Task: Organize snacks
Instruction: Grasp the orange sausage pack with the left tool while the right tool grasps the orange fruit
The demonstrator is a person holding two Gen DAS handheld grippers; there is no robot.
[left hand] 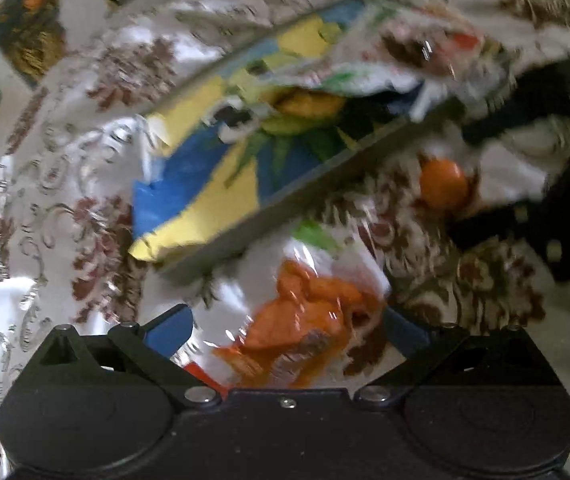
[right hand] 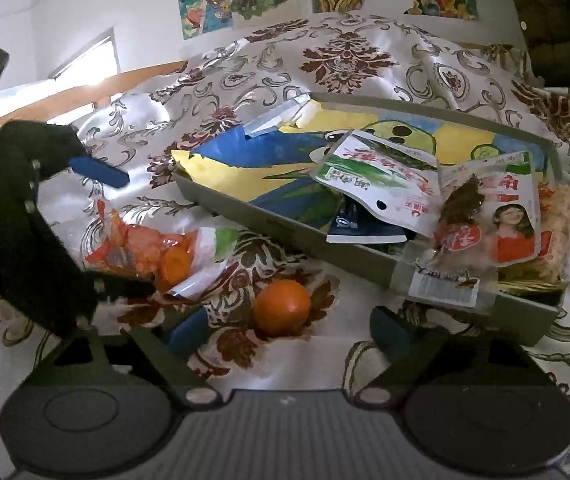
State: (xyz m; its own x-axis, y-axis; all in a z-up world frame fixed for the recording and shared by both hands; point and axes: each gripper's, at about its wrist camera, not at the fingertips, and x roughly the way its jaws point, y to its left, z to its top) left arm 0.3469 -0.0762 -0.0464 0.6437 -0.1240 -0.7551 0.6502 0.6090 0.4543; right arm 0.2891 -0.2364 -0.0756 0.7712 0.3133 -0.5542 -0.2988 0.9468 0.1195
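**Both grippers spread, nothing clamped yet**

Your left gripper (left hand: 287, 330) has its jaws wide apart, straddling the clear snack packet (left hand: 309, 320) with orange pieces inside. The packet lies flat on the patterned tablecloth (left hand: 45, 200), between the blue pads, but the left-wrist view is blurred and shows no pad pressing on it. From the right wrist view the same gripper (right hand: 121, 232) comes in from the left edge, one blue finger above the packet (right hand: 153, 252) and the dark lower one at its near edge.

Your right gripper (right hand: 285, 330) is also spread wide and holds nothing. The orange (right hand: 282, 307) sits on the cloth between its fingertips, a little ahead of them, with gaps on both sides. In the left wrist view that orange (left hand: 443, 184) lies right of the tray, next to the black frame of your right gripper.

The grey tray (right hand: 285, 232) sits just behind the orange and the packet, its front wall close to both. Inside: a big blue-yellow bag (right hand: 245, 168) across the back, a green-white packet (right hand: 373, 176) on top of it, a dark blue packet (right hand: 361, 228) under that, and a red-white packet (right hand: 501, 216) with a printed portrait leaning at the right end over a clear bag of pale snacks (right hand: 561, 216).
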